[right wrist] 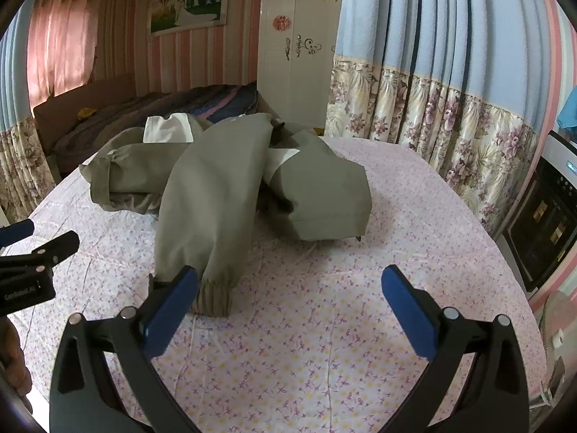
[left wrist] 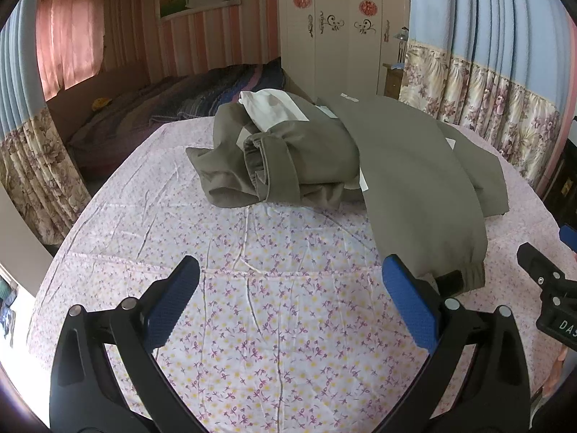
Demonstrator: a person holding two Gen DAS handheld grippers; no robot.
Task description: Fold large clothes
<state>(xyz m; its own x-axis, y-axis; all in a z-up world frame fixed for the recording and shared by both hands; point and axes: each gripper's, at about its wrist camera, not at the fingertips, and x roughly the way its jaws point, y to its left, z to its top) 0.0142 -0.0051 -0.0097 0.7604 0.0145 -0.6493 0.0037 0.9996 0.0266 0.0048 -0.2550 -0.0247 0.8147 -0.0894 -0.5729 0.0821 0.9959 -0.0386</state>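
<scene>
An olive-green jacket (left wrist: 324, 151) with a white lining lies crumpled on the floral sheet (left wrist: 274, 324). One sleeve stretches toward me and ends in an elastic cuff (left wrist: 465, 274). My left gripper (left wrist: 292, 281) is open above bare sheet, its right finger just left of that cuff. In the right wrist view the same jacket (right wrist: 223, 180) lies ahead, and its cuff (right wrist: 214, 296) rests beside the left finger of my open right gripper (right wrist: 290, 281). Nothing is between either pair of fingers. Each gripper shows at the edge of the other's view.
The bed's floral sheet (right wrist: 342, 342) spreads wide in front of the jacket. A second bed with a dark striped blanket (left wrist: 187, 104) lies beyond. A white wardrobe (left wrist: 342, 25), floral curtains (right wrist: 450, 126) and a dark appliance (right wrist: 548, 216) stand around the bed.
</scene>
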